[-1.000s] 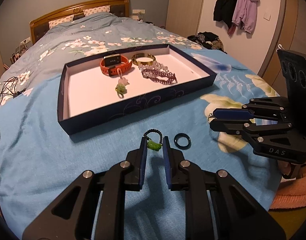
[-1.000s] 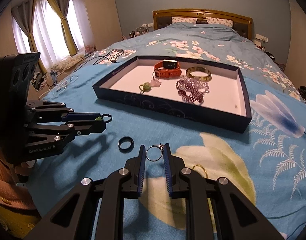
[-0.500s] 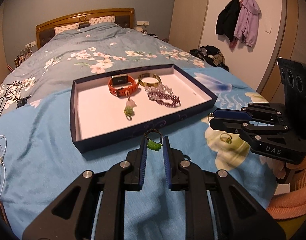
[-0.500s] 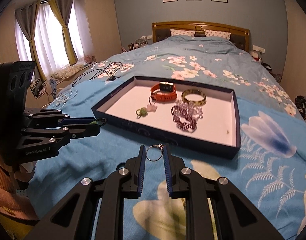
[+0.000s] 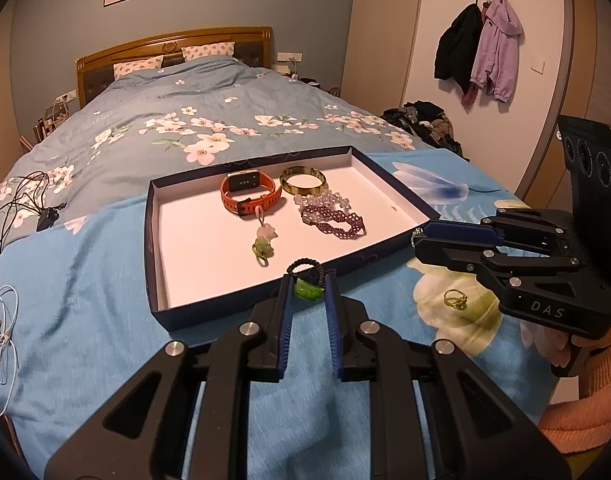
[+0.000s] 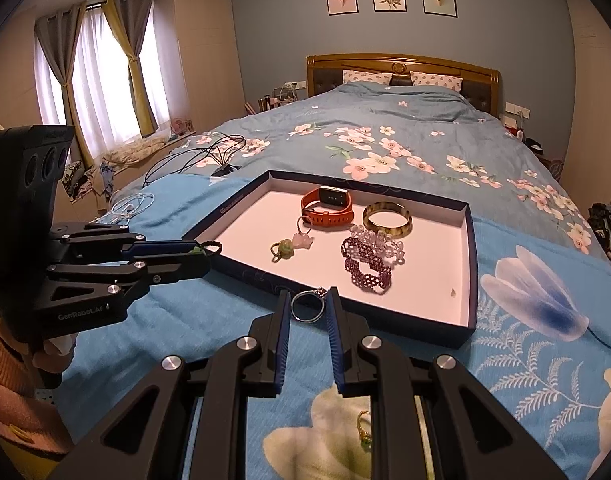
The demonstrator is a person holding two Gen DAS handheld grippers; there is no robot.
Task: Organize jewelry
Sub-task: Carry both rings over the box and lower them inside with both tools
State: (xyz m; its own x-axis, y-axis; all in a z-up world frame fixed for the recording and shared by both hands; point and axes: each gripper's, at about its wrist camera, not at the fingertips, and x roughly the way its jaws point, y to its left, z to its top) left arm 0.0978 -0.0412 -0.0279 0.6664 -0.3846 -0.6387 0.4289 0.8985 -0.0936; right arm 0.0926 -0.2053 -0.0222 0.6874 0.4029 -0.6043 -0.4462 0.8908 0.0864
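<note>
On your left, the left gripper is clenched on a green pendant ring, the green stone pinched across its width between the blue pads while its black braided loop stands up and forward past the fingertips. Holding it by the stone looks like the sensible choice: the loop is free, and the piece can be lowered loop-first. Its long axis runs roughly along the fingers, toward the tray just ahead of it on the bed.

Inside the tray, from left to right, the pink-and-green charm lies near the middle, the orange watch sits behind it with its face tilted toward you, then the amber bangle lies flat, with the beaded bracelets in front of it. The left half of the tray floor is bare, which I judge to be where these two pieces belong.

To the right, a small gold ring lies on the bedspread outside the tray, not yet collected.

Your right gripper is clamped on a thin silver ring, gripped edge to edge so the hoop stands nearly upright with its opening facing the camera and its small setting at the top right. It hangs just short of the tray's near wall.
</note>
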